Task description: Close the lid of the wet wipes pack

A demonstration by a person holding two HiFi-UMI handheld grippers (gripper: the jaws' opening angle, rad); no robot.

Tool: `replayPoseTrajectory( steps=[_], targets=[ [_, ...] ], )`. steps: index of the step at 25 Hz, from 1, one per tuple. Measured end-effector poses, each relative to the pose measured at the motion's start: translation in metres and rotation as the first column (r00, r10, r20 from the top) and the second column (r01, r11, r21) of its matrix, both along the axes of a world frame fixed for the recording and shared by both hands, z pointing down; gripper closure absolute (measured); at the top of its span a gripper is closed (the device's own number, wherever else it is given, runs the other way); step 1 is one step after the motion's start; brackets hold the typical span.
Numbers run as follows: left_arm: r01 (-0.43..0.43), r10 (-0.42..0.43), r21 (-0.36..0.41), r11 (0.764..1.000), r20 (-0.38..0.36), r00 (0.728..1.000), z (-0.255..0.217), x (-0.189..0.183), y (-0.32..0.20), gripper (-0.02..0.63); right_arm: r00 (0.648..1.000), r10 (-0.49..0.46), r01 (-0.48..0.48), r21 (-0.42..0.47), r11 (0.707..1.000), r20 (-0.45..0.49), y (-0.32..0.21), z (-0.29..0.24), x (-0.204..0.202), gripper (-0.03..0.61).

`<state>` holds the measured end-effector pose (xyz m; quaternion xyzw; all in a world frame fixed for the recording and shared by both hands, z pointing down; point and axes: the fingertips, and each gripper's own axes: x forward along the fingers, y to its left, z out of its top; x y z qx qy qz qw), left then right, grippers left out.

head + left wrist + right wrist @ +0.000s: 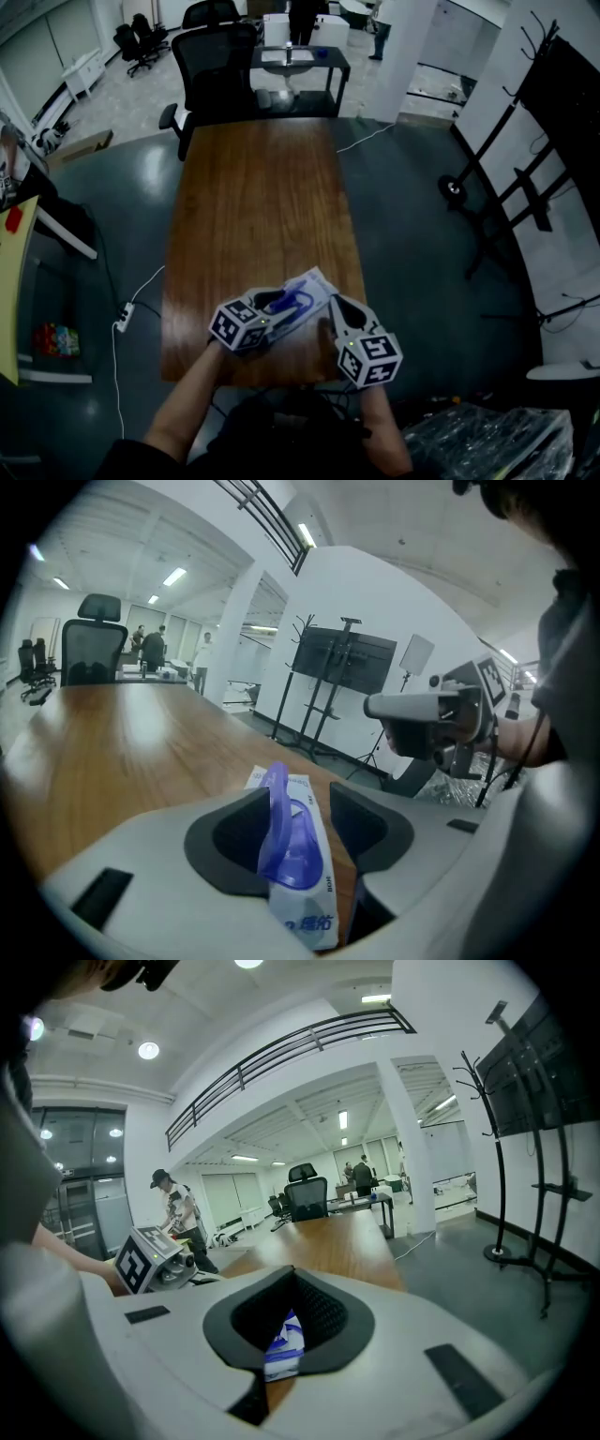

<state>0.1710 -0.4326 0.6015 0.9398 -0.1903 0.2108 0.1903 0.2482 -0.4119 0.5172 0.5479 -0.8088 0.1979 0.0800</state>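
Only wipes pack [281,1344] corner visible btwn R gripper [292,1288] tongs.

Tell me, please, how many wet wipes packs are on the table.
1. The wet wipes pack lies at the table's near end, by the left gripper and right gripper.

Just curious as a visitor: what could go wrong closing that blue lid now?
The lid stands upright inside the open left gripper, so a sideways push could miss or bend it. The wet wipes pack lies near the table edge; if the right gripper slips, it may slide off.
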Motion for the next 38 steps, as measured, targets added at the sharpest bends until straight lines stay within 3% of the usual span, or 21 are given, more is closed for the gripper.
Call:
replayPoseTrajectory(
  steps=[4, 10, 15, 25, 29, 33, 38],
  targets=[
    [-0.044, 0.045, -0.033, 0.998, 0.04, 0.998, 0.017, 0.013, 0.017, 0.428, 1.0, 0.018, -0.018, -0.005, 1.0, 0.004, 0.006, 0.001, 0.008, 0.568],
    [-0.028, 0.035, -0.064, 0.998, 0.097, 0.995, 0.042, 0.021, 0.016, 0.433, 0.999, 0.04, -0.04, -0.004, 0.999, 0.011, 0.009, 0.004, 0.024, 0.568],
    [0.076, -0.065, -0.057, 0.995, 0.165, 0.984, 0.059, 0.012, 0.005, 0.602, 0.999, 0.05, -0.05, -0.006, 0.999, 0.011, 0.011, 0.005, 0.036, 0.568],
    [0.102, -0.101, 0.01, 0.995, 0.293, 0.951, 0.077, 0.014, 0.006, 0.614, 0.999, 0.027, -0.027, -0.007, 1.0, 0.018, 0.013, 0.009, 0.053, 0.568],
    [0.122, -0.121, 0.016, 0.992, 0.285, 0.951, 0.076, 0.014, 0.005, 0.614, 1.0, 0.002, -0.001, -0.015, 1.0, 0.03, 0.014, 0.013, 0.052, 0.568],
    [0.121, -0.136, 0.07, 0.99, 0.291, 0.947, 0.059, 0.01, 0.008, 0.614, 0.999, -0.024, 0.024, -0.007, 1.0, 0.042, 0.018, 0.013, 0.045, 0.568],
    [0.14, -0.162, 0.131, 0.982, 0.179, 0.97, 0.005, 0.0, 0.027, 0.614, 0.998, -0.032, 0.03, 0.039, 0.999, 0.06, 0.036, -0.005, 0.028, 0.568]
  ],
)
